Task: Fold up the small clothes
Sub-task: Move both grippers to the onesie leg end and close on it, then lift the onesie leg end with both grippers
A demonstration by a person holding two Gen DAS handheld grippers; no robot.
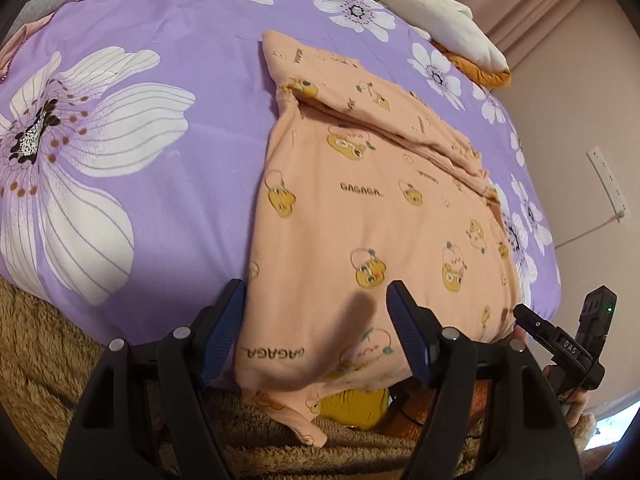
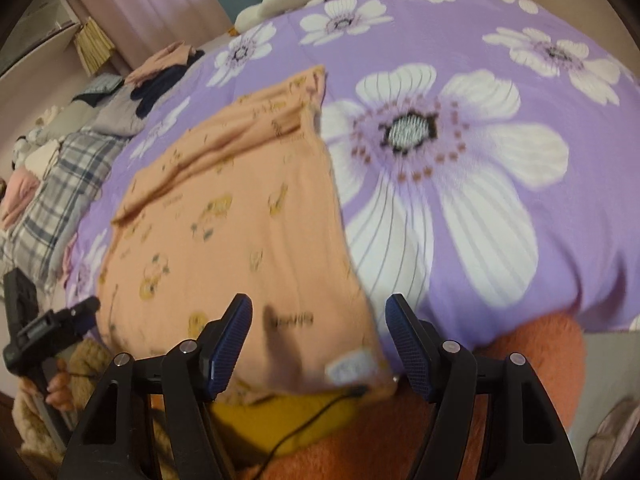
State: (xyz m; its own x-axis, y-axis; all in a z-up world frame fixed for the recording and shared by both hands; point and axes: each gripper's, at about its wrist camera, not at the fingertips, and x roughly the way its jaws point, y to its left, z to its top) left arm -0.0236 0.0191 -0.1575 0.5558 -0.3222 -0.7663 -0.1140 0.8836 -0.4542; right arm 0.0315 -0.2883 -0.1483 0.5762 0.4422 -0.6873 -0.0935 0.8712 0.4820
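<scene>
the peach garment (image 1: 360, 208), printed with small yellow cartoon faces and the word "gagaga", lies spread on a bed covered by a purple sheet (image 1: 168, 32) with large white flowers. it is partly folded: a sleeve or side panel is laid across its far half, making a diagonal ridge. its near hem hangs over the near edge of the bed, with one corner drooping lower than the rest.

the left hand-held gripper (image 1: 316, 332) hovers over the near hem of the garment with its jaws apart. the cloth passes under and between its blue ribbed pads (image 1: 224, 328), but neither pad presses on it, and a soft shadow falls on the fabric between them. the right hand-held gripper (image 2: 318, 340) is likewise parted over the near right corner of the garment (image 2: 224, 232), its pads clear of the cloth; a small white label (image 2: 352, 368) shows on the hem just beside its right finger. each gripper appears at the edge of the other's view, held in a hand, to the side of the garment.

below the garment's hanging hem there is something yellow (image 2: 280, 420) with a thin black cable across it, and fuzzy brown and orange fabric on either side. beyond the garment's far end, a cream and orange bundle (image 1: 440, 12) sits at the far edge of the bed. to the left of the garment in the right wrist view, a plaid cloth (image 2: 60, 184) and a pile of grey, dark and pink clothes (image 2: 152, 80) lie on the bed. the right wrist view is blurred.
</scene>
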